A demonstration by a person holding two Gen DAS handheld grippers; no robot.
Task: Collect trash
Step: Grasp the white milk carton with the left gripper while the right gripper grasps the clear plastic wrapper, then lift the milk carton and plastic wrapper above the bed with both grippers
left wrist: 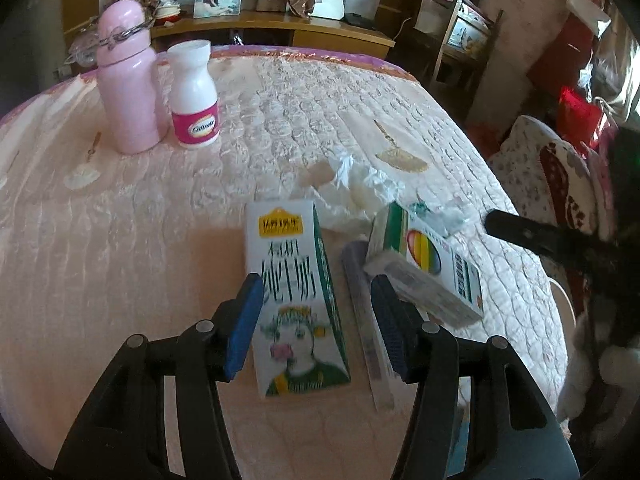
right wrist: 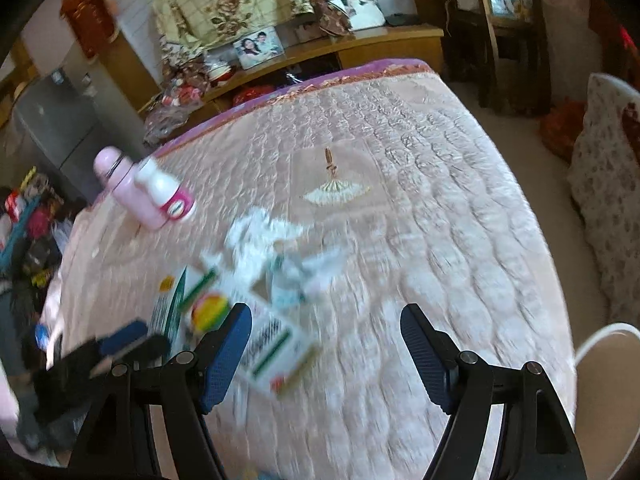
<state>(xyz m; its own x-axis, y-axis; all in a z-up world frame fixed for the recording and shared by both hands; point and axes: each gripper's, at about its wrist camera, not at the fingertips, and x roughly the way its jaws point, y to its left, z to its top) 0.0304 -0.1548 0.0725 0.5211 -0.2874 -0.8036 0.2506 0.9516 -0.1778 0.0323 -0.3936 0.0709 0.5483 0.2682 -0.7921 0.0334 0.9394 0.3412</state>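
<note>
I see the bed [left wrist: 120, 240] first, its pink quilted cover filling both views, with a wooden shelf [left wrist: 280, 24] behind its far edge. My left tool [left wrist: 316, 312] hangs over the near part of the bed with its blue pads apart; the milk carton [left wrist: 292, 292] lies flat between them, and I cannot see either pad pressing on it. My right tool [right wrist: 326, 344] stands wide open over bare quilt, gripping nothing, though that view is blurred. Far left on the bed a pink bottle [left wrist: 128, 88] stands upright, with a white pill bottle [left wrist: 195, 96] just beside it. The trash sits in a loose cluster near the middle: just right of the carton a medicine box [left wrist: 436, 268] rests tilted on a thin flat box [left wrist: 364, 320], and beyond them lies crumpled white plastic wrap [left wrist: 360, 184].
</note>
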